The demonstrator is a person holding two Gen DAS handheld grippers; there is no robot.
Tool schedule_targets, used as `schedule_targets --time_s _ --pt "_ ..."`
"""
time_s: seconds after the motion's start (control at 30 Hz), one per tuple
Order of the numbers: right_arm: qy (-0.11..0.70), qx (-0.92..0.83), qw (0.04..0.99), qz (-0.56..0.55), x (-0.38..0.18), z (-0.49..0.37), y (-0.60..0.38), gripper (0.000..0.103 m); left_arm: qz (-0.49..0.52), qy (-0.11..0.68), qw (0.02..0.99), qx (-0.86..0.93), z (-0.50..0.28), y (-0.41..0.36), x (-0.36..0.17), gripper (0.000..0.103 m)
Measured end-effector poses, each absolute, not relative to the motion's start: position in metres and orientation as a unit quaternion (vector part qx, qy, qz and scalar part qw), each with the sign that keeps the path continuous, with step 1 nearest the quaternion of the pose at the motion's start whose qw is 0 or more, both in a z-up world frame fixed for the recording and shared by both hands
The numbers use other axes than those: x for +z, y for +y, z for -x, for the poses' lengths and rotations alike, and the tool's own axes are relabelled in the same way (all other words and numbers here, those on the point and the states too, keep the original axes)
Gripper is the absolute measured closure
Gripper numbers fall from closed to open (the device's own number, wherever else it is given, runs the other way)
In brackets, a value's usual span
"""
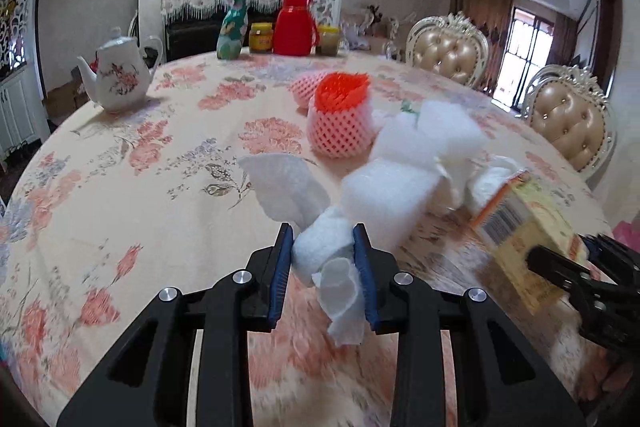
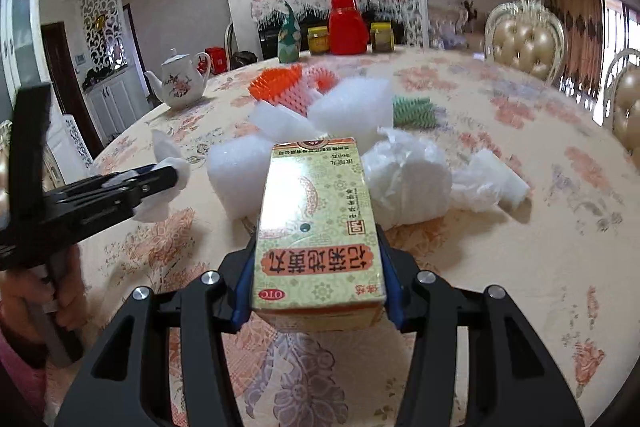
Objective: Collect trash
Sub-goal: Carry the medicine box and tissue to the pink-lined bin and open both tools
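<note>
Left gripper [image 1: 324, 259] jaws pinching a soft, light white foam sheet [image 1: 320, 247] mid-wad between pads, compresses easily, right gripper [image 2: 318, 267] jaws clamped on a stiff, likely light carton [image 2: 318, 223] by its side walls, more foam [image 2: 352, 107] ahead of jaws, no bin visible.

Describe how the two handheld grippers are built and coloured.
Both the left gripper and right gripper are matte black, with angular linkage arms showing triangular cutouts, silver round pivot bolts, and blue ribbed pads lining the jaws. No cables or markings show.
</note>
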State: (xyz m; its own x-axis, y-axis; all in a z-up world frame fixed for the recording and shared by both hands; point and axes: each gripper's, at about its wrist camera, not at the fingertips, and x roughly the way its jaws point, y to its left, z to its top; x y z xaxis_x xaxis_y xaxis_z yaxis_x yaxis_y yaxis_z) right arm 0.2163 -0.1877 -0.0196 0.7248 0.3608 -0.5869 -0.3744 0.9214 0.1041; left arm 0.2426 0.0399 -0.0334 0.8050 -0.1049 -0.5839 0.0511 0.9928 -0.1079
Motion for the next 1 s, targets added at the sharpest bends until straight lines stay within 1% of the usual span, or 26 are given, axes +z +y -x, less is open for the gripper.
schedule_targets --time_s 0.3,0.63,1.0 --pt "0.290 0.197 0.937 0.016 -0.007 -0.188 -0.193 0.053 0.036 0.275 0.958 -0.069 -0.198 0.021 -0.020 0.073" --pt "0.264 0.170 0.949 -0.001 0.000 -0.166 -0.223 0.053 0.027 0.252 0.963 -0.093 -0.181 -0.009 -0.014 0.072" --pt "0.240 0.131 0.962 -0.033 0.005 -0.153 -0.276 0.053 -0.011 0.230 0.964 -0.136 -0.177 -0.065 -0.007 0.072"
